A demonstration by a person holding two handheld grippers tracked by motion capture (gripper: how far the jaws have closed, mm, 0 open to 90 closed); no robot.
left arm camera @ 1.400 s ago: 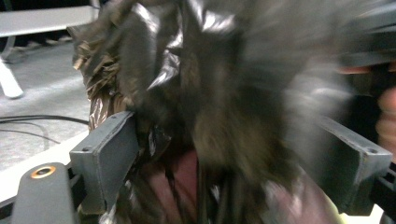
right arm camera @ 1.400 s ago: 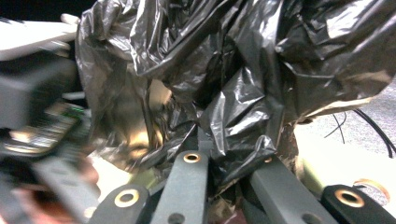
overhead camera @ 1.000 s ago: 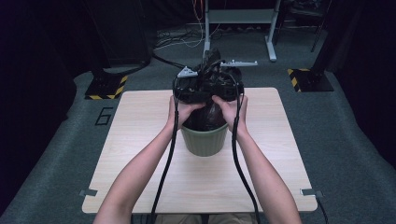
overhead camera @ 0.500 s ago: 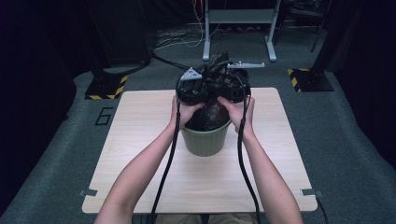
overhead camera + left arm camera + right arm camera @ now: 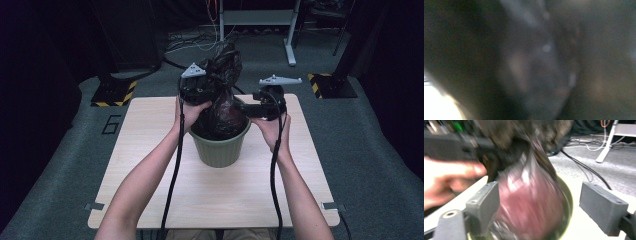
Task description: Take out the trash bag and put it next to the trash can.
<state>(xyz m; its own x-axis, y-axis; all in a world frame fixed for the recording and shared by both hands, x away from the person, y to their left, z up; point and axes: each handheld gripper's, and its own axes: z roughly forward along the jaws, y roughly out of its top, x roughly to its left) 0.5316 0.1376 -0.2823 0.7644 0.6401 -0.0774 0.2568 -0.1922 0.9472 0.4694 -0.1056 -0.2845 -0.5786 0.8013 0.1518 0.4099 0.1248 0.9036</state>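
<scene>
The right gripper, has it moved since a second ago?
Yes. The right gripper has drawn off to the right of the green pot, its jaws just opening off the black bag.

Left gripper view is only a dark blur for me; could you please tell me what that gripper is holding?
Observer: The left gripper is shut on the gathered neck of a black bag.
Operator: Thank you. Where does the bag sit?
Observer: Its lower part sits in a green pot on the table.
Operator: And the right gripper, please?
Observer: The right gripper is beside the bag. Its jaws have just been opening, and the bag shows between them, unpressed.
</scene>
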